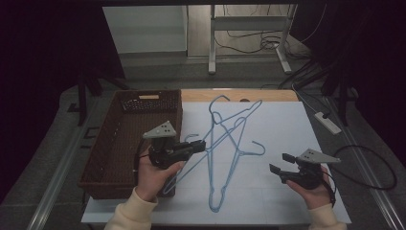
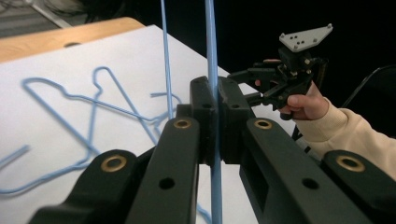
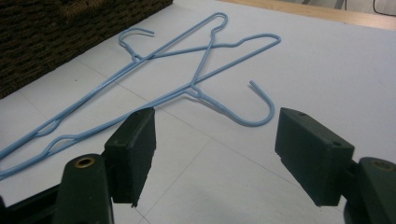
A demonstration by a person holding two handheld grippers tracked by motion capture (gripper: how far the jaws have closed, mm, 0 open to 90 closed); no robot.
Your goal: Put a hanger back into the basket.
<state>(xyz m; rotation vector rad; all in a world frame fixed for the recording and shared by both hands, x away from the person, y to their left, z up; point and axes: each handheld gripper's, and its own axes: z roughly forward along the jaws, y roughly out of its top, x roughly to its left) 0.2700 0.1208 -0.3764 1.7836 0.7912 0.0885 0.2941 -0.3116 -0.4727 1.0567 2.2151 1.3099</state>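
Two light blue wire hangers are on the white table sheet. My left gripper [image 1: 200, 145] [image 2: 214, 100] is shut on the thin wire of one blue hanger [image 1: 238, 120] [image 2: 212, 46], which runs straight up between its jaws. It slants from near my left hand up toward the far middle of the sheet. The other blue hanger [image 1: 215, 207] [image 3: 272, 109] lies flat on the sheet, its hook pointing toward my right gripper [image 1: 279, 162] [image 3: 215, 149]. That gripper stands open with nothing between its jaws, close to the hook at the right front.
A brown wicker basket [image 1: 107, 189] [image 3: 70, 28] stands along the table's left side, just beside my left hand. A wooden table edge [image 1: 268, 95] shows beyond the white sheet. Cables and a white power strip [image 1: 328, 122] lie on the floor to the right.
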